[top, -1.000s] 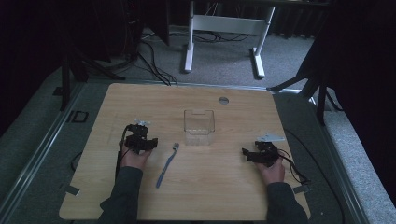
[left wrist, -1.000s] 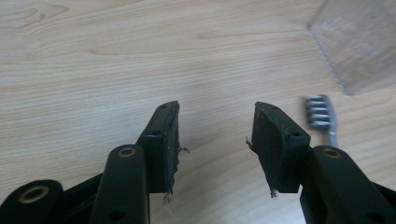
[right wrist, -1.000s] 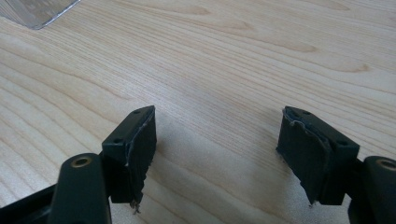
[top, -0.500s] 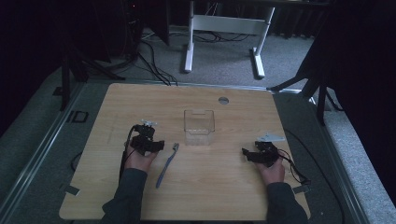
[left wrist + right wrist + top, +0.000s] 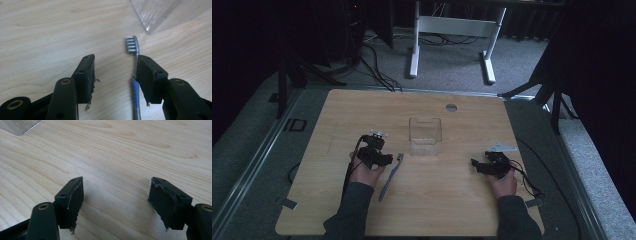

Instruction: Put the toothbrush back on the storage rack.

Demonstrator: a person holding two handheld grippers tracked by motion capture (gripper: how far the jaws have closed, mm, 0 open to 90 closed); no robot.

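left gripper (image 5: 113,72) is closing in on the toothbrush (image 5: 132,45), jaws spread, nothing grasped yet; right gripper (image 5: 116,200) is resting released; clear box (image 5: 425,135) is waiting.

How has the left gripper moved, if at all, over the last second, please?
Yes. The left gripper has shifted toward the toothbrush lying beside it, closing the gap to it and to the clear container; its jaws stand open.

Both forearms wear dark grey long sleeves (image 5: 354,210). The left gripper (image 5: 115,72) is black, with blocky pads frayed at their edges, small screw holes and brass-coloured rivets. The right gripper (image 5: 116,200) looks the same. A black cable (image 5: 527,181) trails from it; a grey three-cornered plate (image 5: 501,147) tops it.
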